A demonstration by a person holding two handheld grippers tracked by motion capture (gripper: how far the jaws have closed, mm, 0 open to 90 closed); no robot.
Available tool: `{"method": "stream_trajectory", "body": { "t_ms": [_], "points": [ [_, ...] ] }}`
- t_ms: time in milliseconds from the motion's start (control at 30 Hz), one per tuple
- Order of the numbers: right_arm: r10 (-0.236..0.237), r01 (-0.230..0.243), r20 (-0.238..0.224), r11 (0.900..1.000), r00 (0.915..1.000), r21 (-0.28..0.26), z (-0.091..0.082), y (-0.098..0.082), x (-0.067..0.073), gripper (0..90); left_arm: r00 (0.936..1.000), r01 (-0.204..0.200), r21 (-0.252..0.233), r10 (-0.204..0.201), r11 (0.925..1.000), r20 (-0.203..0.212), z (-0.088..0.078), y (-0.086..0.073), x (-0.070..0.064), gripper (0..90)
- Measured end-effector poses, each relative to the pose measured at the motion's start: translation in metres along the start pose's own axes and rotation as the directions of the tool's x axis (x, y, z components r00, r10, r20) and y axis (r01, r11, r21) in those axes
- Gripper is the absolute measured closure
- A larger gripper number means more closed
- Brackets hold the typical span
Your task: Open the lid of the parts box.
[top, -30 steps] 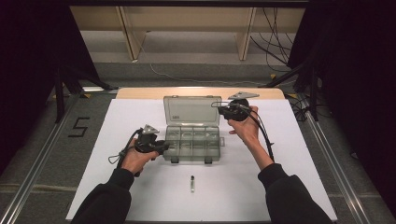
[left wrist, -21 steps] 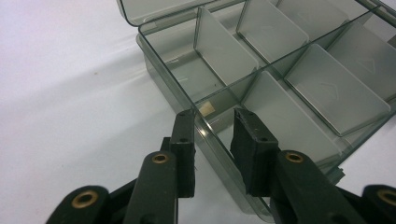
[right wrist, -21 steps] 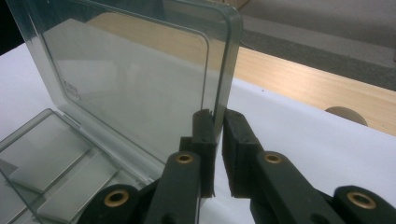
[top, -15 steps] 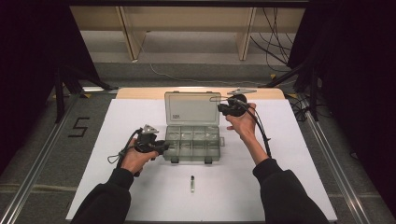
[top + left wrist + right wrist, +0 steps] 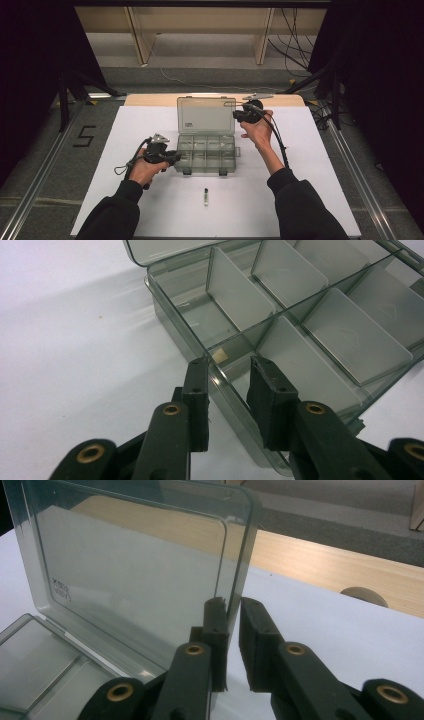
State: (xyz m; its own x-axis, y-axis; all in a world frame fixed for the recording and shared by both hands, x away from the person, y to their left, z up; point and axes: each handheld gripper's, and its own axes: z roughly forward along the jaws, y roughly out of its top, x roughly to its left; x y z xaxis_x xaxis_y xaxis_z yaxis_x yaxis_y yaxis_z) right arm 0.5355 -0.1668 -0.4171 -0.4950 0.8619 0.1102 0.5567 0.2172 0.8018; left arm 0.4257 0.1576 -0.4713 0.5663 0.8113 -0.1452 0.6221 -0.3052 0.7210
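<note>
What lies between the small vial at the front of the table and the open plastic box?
Nothing: in the high view, only bare white table separates the vial from the box.

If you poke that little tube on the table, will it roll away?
Probably. The little tube looks round and lies on its side on the smooth white table, so a sideways poke should roll it. It looks tiny, so likely very light.

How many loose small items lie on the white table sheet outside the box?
1: a small dark cylindrical piece lies on the white sheet in front of the clear plastic compartment box.
</note>
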Motion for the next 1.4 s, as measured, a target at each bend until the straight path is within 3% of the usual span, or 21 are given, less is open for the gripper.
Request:
{"method": "stream_trajectory", "body": {
  "t_ms": [67,367,467,533,567,600,667,767,800,833,867,900,967,1100,1133,1167,1200,1267,1300,1367,1400],
  "points": [
    [-0.021,0.021,-0.002,1.000,0.9998,-0.012,0.002,-0.001,-0.002,82.0,0.9999,-0.015,0.015,0.015,0.9998,0.009,-0.001,0.000,0.001,69.3],
    [-0.015,0.015,-0.003,1.000,0.9999,-0.004,0.005,-0.002,0.003,79.8,0.9999,-0.011,0.015,0.011,0.9998,0.010,-0.002,0.000,0.002,69.5],
    [-0.056,0.056,-0.010,0.998,0.9984,-0.009,0.003,-0.002,0.007,76.4,0.9997,-0.014,0.020,0.013,0.9997,0.019,-0.003,0.000,0.003,69.5],
    [-0.074,0.073,-0.030,0.997,0.9968,-0.025,-0.001,-0.001,0.010,72.6,0.9999,0.011,0.000,-0.011,0.9999,0.010,-0.002,0.000,0.002,68.1],
    [-0.091,0.089,-0.050,0.995,0.9946,-0.035,-0.009,0.001,0.017,64.2,0.9998,-0.017,0.023,0.017,0.9996,0.007,-0.004,0.000,0.004,63.0],
    [-0.116,0.114,-0.048,0.993,0.9921,-0.042,-0.013,0.002,0.020,60.0,0.9999,-0.003,0.008,0.003,1.0000,-0.016,-0.004,0.000,0.003,59.5],
    [-0.127,0.124,-0.074,0.992,0.9891,-0.039,-0.024,0.002,0.028,53.0,0.9997,-0.003,0.021,0.004,0.9998,-0.026,-0.007,0.000,0.005,54.3],
    [-0.148,0.144,-0.092,0.989,0.9847,-0.044,-0.033,-0.001,0.036,46.7,0.9989,0.030,0.001,-0.030,0.9995,-0.035,-0.012,0.000,0.006,47.6],
    [-0.163,0.161,-0.112,0.987,0.9803,-0.020,-0.043,-0.005,0.043,42.2,0.9986,0.035,-0.001,-0.035,0.9994,-0.039,-0.014,0.000,0.007,41.1],
    [-0.163,0.161,-0.112,0.987,0.9803,-0.020,-0.043,-0.005,0.043,42.2,0.9980,0.054,-0.016,-0.054,0.9984,-0.032,-0.016,0.000,0.006,41.1],
    [-0.181,0.177,-0.131,0.983,0.9747,-0.041,-0.051,-0.011,0.050,39.8,0.9981,0.054,-0.024,-0.055,0.9983,-0.028,-0.019,0.000,0.007,36.5],
    [-0.181,0.177,-0.131,0.983,0.9747,-0.041,-0.051,-0.011,0.050,39.8,0.9983,0.053,-0.034,-0.054,0.9980,-0.022,-0.021,0.000,0.006,36.5],
    [-0.209,0.208,-0.141,0.978,0.9678,-0.018,-0.056,-0.017,0.056,35.4,0.9957,0.090,-0.089,-0.092,0.9919,-0.015,-0.024,-0.002,0.002,33.5],
    [-0.221,0.225,-0.170,0.974,0.9603,0.002,-0.065,-0.023,0.070,31.1,0.9969,0.078,-0.165,-0.078,0.9832,0.010,-0.037,-0.004,-0.008,28.0],
    [-0.239,0.244,-0.176,0.970,0.9550,0.009,-0.070,-0.026,0.078,29.6,0.9969,0.079,-0.192,-0.077,0.9783,0.014,-0.040,-0.006,-0.012,25.1],
    [-0.239,0.244,-0.176,0.970,0.9550,0.009,-0.070,-0.026,0.078,29.6,0.9983,0.059,-0.205,-0.057,0.9770,0.016,-0.043,-0.008,-0.015,25.1],
    [-0.264,0.272,-0.191,0.962,0.9453,0.017,-0.075,-0.030,0.086,27.4,0.9985,0.054,-0.219,-0.052,0.9743,0.016,-0.046,-0.010,-0.018,21.9],
    [-0.268,0.279,-0.203,0.960,0.9416,0.024,-0.078,-0.032,0.090,27.4,0.9987,0.048,-0.244,-0.043,0.9685,0.025,-0.052,-0.013,-0.024,21.5],
    [-0.286,0.300,-0.231,0.953,0.9301,0.031,-0.081,-0.036,0.097,26.4,0.9992,0.038,-0.259,-0.033,0.9651,0.022,-0.056,-0.015,-0.027,20.9],
    [-0.291,0.307,-0.239,0.951,0.9264,0.032,-0.082,-0.039,0.101,25.8,0.9997,0.017,-0.279,-0.012,0.9602,0.021,-0.060,-0.018,-0.032,20.1],
    [-0.312,0.327,-0.245,0.945,0.9179,0.021,-0.084,-0.045,0.108,24.9,0.9996,0.020,-0.289,-0.014,0.9571,0.024,-0.062,-0.019,-0.035,19.5]
  ]
}}
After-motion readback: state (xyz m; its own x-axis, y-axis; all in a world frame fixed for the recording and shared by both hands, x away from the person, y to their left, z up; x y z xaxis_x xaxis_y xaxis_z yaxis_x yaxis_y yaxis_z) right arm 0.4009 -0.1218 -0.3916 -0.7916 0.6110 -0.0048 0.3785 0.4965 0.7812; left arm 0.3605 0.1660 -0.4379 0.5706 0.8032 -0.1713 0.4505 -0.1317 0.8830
